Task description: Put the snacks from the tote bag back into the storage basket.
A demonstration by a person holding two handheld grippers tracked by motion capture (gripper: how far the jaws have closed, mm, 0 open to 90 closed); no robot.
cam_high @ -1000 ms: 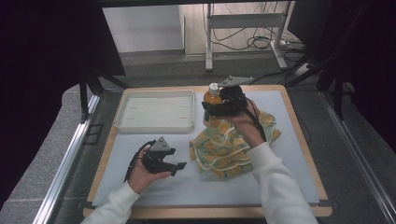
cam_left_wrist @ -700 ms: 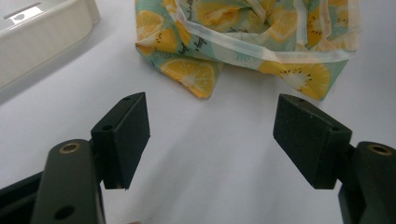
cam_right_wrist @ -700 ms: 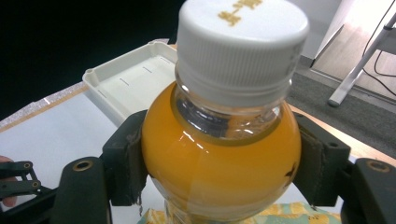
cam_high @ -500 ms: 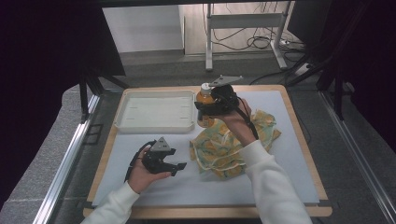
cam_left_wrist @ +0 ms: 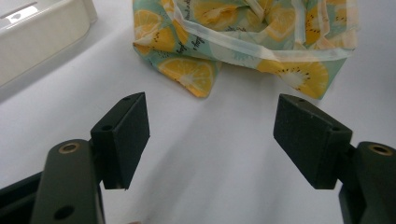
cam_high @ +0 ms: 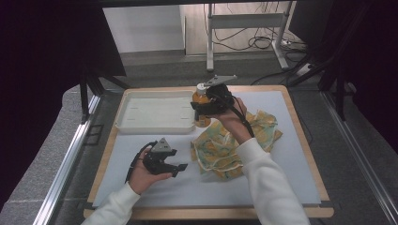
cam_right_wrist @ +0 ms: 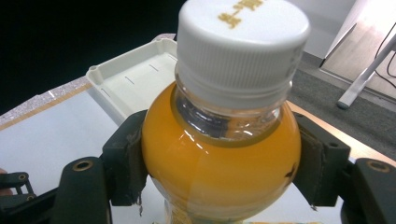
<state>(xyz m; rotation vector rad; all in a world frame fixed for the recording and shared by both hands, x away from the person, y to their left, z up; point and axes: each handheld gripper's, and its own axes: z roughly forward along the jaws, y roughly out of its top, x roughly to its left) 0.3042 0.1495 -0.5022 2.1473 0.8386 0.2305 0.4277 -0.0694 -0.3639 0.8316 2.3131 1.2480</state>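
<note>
An upright bottle of orange drink [cam_high: 200,96] with a white cap stands or hangs at the tray's right end, and my right gripper [cam_high: 202,108] is shut on it. In the right gripper view the pads press both sides of the bottle's [cam_right_wrist: 219,140] round shoulder, just under the neck. I cannot tell whether its base touches the mat. My left gripper [cam_high: 177,169] rests low over the white mat at the front left, open with nothing between its pads [cam_left_wrist: 126,135]. A crumpled lemon-print cloth [cam_high: 225,150] lies between the two hands; its corner [cam_left_wrist: 196,77] lies just ahead of the left jaws.
A shallow white tray [cam_high: 155,93] sits at the back left of the mat, right next to the bottle; its corner [cam_right_wrist: 135,79] shows behind the bottle. The wooden board's edge [cam_high: 300,136] frames the mat. Metal stand legs and cables lie on the floor beyond.
My right gripper has carried the bottle a little to the left, off the cloth's back edge and toward the tray's right end. The left hand has stayed still.
</note>
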